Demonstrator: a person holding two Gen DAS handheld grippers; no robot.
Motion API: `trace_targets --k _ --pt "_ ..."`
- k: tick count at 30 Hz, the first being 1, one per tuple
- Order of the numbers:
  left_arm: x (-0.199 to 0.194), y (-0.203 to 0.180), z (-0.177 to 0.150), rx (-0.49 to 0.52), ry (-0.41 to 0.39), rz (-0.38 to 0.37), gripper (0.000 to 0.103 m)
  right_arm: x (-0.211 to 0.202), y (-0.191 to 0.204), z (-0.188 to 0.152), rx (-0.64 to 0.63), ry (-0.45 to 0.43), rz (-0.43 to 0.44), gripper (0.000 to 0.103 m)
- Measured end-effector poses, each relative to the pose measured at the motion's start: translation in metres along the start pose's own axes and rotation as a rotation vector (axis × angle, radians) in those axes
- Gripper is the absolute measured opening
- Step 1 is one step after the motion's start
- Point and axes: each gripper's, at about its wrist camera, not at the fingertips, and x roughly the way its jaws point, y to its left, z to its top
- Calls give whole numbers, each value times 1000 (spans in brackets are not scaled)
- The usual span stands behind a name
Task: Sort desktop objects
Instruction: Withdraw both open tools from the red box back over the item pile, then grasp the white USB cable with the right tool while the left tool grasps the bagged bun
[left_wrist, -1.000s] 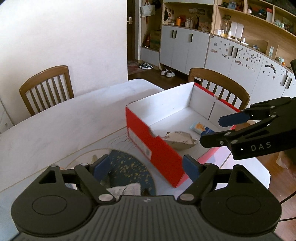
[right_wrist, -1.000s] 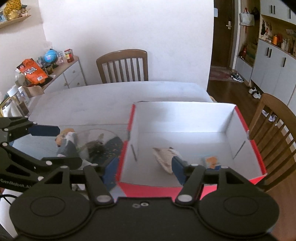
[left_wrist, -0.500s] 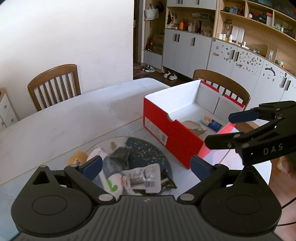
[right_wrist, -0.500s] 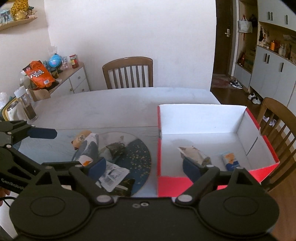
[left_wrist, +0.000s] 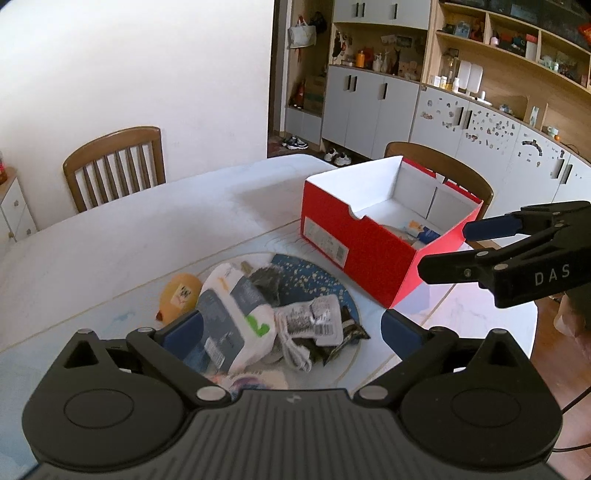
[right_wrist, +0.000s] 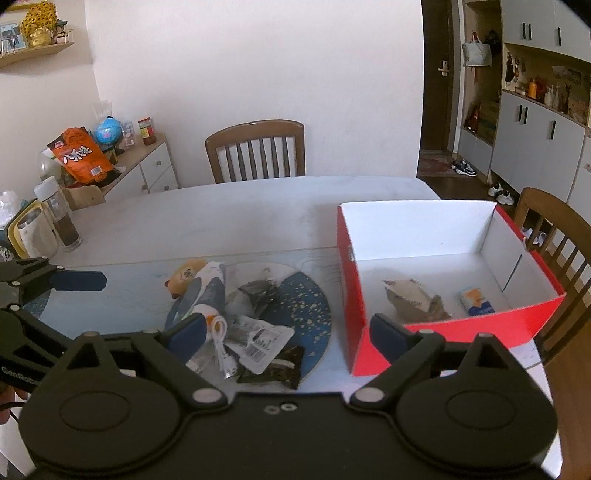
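Observation:
A red shoebox (left_wrist: 369, 254) (right_wrist: 443, 328) stands open on the right of the table, holding a crumpled brown packet (right_wrist: 413, 302) and a small blue-orange packet (right_wrist: 476, 301). Left of it, a round blue mat (right_wrist: 306, 306) carries a pile: a white-grey pouch (left_wrist: 236, 310) (right_wrist: 207, 291), a yellow toy (left_wrist: 181, 295), a white cable (right_wrist: 221, 343), a white sachet (left_wrist: 317, 319) and a dark wrapper (right_wrist: 277, 369). My left gripper (left_wrist: 291, 328) hovers open over the pile. My right gripper (right_wrist: 288, 330) (left_wrist: 465, 245) hangs near the box's front corner, jaws opening, pressing on nothing.
Wooden chairs stand behind the table (right_wrist: 255, 151) and beside the box (right_wrist: 554, 236). Bottles (right_wrist: 62, 221) stand at the table's left edge. A side cabinet with snack bags (right_wrist: 79, 155) is at far left. The table's right edge (left_wrist: 517, 332) lies just past the box.
Both grippers drew back from over the box toward the pile, which came into view. Both pairs of jaws spread wider. The box's contents have not moved.

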Motion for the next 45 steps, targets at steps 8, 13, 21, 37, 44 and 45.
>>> trace_targets --k 8,13,21,37,44,45 --pt "-13 16 -23 -6 -3 -2 103 0 20 -11 12 2 -4 96" --pt "-20 25 -34 -14 -10 -3 103 -2 32 -17 11 0 -4 96" --pt "-24 33 -56 -3 -18 13 103 1 43 -22 11 6 -11 96" --pt "1 37 -82 -7 19 9 103 26 52 -37 -19 29 -34 95" --pt "29 26 -87 8 36 33 103 49 44 -42 -25 55 -38 95" --pt "33 25 -89 7 42 40 103 53 43 -43 -28 58 -36 95"
